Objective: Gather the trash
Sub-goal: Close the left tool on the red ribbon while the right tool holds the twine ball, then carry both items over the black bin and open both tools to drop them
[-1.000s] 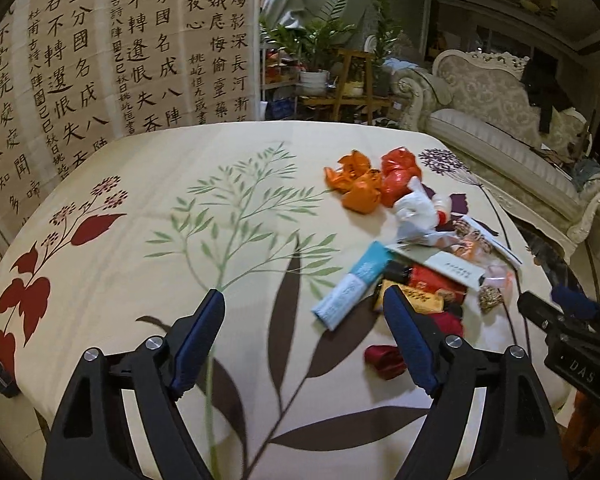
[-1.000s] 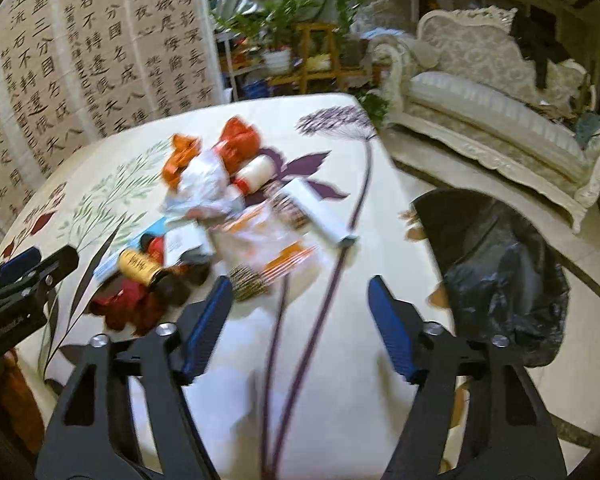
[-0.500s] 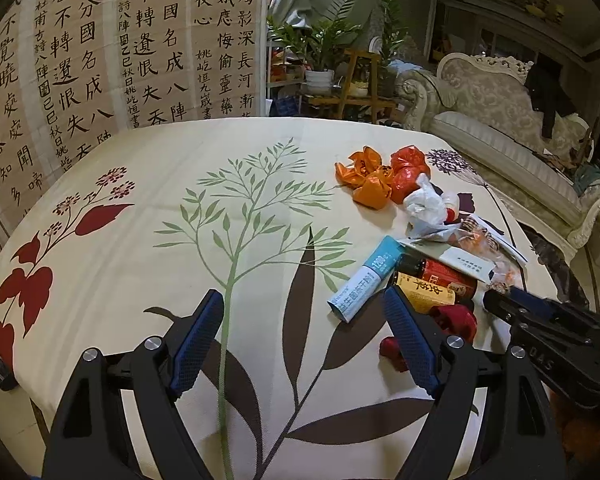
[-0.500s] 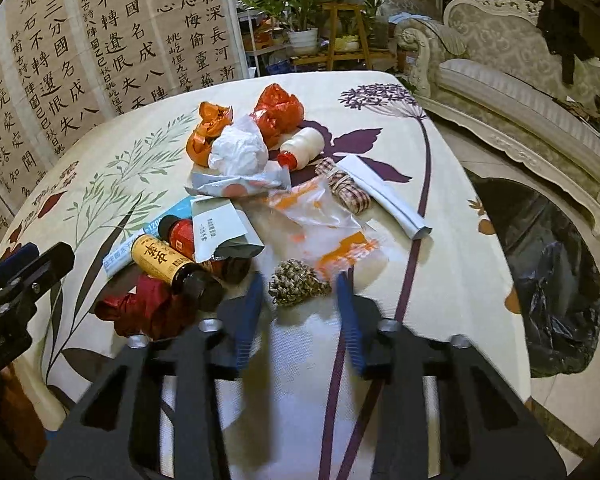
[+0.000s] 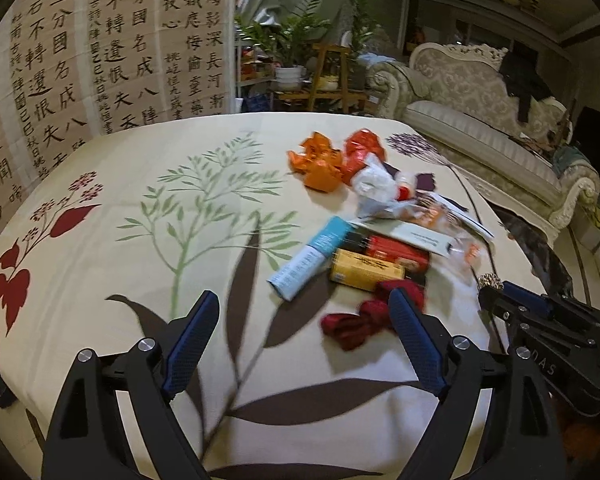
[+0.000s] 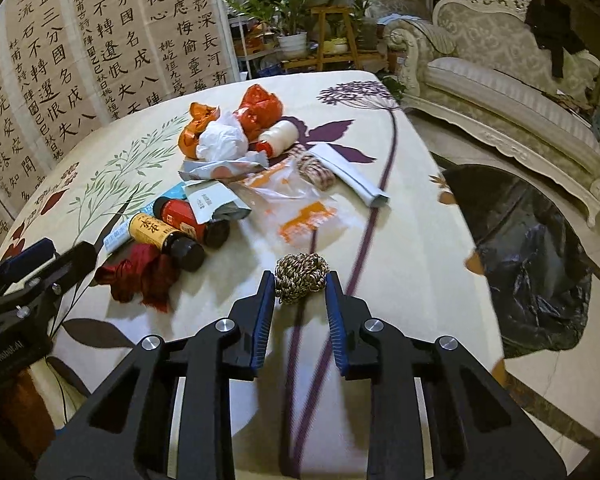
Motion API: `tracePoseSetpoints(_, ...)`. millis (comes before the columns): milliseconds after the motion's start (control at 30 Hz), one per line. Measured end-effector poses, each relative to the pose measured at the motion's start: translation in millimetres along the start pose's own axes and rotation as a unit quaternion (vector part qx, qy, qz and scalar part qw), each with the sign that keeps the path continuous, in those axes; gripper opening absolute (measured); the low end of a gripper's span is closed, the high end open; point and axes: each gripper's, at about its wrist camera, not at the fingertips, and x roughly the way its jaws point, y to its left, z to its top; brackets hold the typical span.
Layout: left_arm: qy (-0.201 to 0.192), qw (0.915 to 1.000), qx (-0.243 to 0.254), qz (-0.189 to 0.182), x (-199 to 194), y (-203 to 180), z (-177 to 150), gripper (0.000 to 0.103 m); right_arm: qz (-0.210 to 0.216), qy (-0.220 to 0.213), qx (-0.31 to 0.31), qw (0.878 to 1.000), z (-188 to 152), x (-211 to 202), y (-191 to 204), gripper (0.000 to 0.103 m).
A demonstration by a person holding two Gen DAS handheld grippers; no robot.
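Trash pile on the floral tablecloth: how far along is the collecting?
Done: nothing visibly; the black bin bag beside the table shows no contents I can make out. In hand: the right tongs are shut on the brown-and-cream knotted cord ball. The left tongs are opening, empty, near the crumpled dark red cloth. Left: bottles, orange wrappers, packets and plastic, all on the table.

- tablecloth point(image 5: 140, 168): cream w/ printed green sprig, red leaves, brown leaves, purple flower at far corner
- calligraphy screen point(image 5: 80, 60): beige panels w/ black characters, stands behind table on left
- potted plants point(image 6: 288, 4) on wooden stand, far bkgd
- ornate sofa point(image 5: 480, 120): pale carved frame, right of table, dark garment draped over its back
- tiled floor point(image 6: 560, 340) w/ dark inlay line
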Motion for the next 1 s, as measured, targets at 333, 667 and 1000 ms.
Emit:
tracePoseSetpoints(333,0.017,0.9986,0.043,-0.027,25,-30,-4,0.084,0.000,-0.012,0.028,1.000,-5,-10,-24,0.025)
tracePoseSetpoints(667,0.032,0.9918,0.032,-0.120,20,-31,-15,0.025,0.003,-0.015,0.035,0.999,-8,-11,-31,0.025)
tracePoseSetpoints(1000,-0.015,0.9925,0.025,-0.118,-6,-35,-4,0.025,-0.003,-0.039,0.031,0.999,-2,-25,-33,0.024)
